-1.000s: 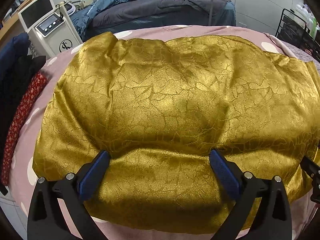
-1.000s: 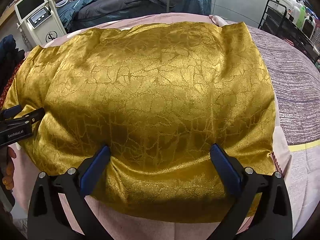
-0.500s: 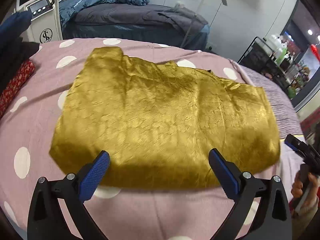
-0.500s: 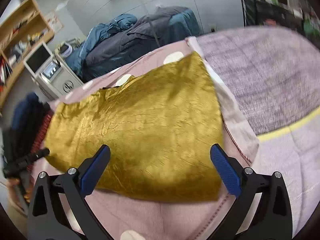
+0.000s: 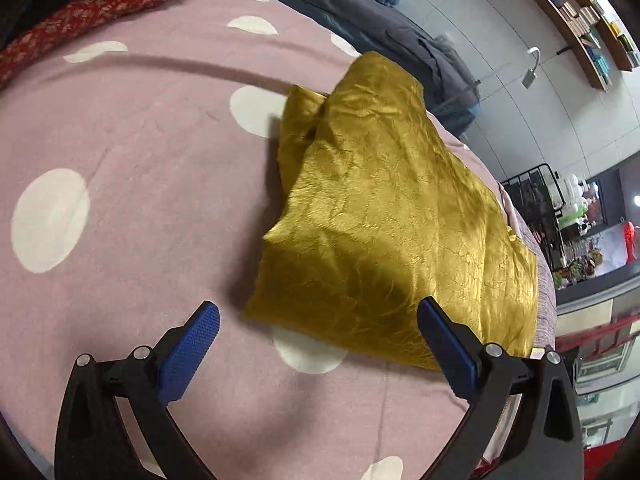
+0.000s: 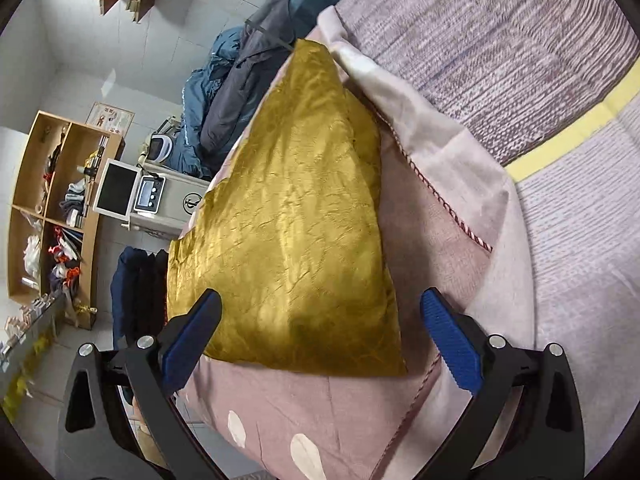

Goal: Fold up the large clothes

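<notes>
A shiny gold patterned cloth (image 5: 384,208) lies folded flat on the pink polka-dot bedspread (image 5: 132,168). It also shows in the right wrist view (image 6: 292,216). My left gripper (image 5: 316,340) is open and empty, above the cloth's near left corner. My right gripper (image 6: 320,328) is open and empty, above the cloth's near right corner. Neither gripper touches the cloth.
A red patterned garment (image 5: 84,12) lies at the bed's far left. A dark duvet (image 5: 360,12) is piled on a second bed behind. A grey striped blanket (image 6: 500,48) covers the bed's right. A white machine (image 6: 160,196) and shelves (image 6: 56,208) stand beside the bed.
Both grippers have pulled back and up from the gold cloth and swung outward, left to the left end, right to the right end. The cloth now lies free and looks smaller.
</notes>
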Demonstrator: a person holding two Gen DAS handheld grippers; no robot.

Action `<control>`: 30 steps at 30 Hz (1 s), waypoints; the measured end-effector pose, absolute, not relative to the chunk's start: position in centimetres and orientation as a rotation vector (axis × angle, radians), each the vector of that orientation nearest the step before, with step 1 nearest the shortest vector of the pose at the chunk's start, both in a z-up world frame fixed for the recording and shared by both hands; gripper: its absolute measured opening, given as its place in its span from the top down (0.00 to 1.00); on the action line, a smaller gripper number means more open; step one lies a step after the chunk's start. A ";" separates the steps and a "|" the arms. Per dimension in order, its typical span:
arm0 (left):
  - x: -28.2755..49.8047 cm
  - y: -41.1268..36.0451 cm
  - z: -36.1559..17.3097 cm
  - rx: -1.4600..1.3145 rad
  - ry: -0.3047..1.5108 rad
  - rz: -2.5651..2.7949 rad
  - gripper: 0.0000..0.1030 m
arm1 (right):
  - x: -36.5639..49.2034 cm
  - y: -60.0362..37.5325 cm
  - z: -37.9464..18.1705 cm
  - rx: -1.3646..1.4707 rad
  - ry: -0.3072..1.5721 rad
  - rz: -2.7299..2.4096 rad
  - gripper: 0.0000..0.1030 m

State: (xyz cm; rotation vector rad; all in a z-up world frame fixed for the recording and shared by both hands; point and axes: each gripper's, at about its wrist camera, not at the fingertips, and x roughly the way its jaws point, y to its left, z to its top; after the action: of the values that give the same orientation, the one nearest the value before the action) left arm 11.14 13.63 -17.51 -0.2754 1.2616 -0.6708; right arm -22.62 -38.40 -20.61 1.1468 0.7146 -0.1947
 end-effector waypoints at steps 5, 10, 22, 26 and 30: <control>12.9 11.3 -18.4 -0.267 1.279 -0.714 0.06 | -20.7 -38.6 -21.0 1.110 0.730 -0.190 0.05; 15.5 10.2 -20.3 -0.348 1.341 -0.748 0.06 | -17.9 -39.0 -21.3 1.069 0.794 -0.170 0.05; 20.1 6.1 -20.9 -0.330 1.379 -0.783 0.06 | -10.6 -40.8 -22.2 1.049 0.884 -0.070 0.05; 20.5 6.1 -21.2 -0.368 1.389 -0.771 0.06 | -9.3 -40.8 -22.2 1.021 0.897 -0.064 0.05; 20.4 6.1 -21.1 -0.367 1.383 -0.761 0.06 | -8.9 -40.3 -22.1 0.966 0.898 -0.096 0.13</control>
State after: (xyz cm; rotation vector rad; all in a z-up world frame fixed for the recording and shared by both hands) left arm 20.38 6.07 -21.07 -0.3673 1.3827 -0.7611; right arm -8.91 -40.33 -22.08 0.9656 0.8980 -0.0963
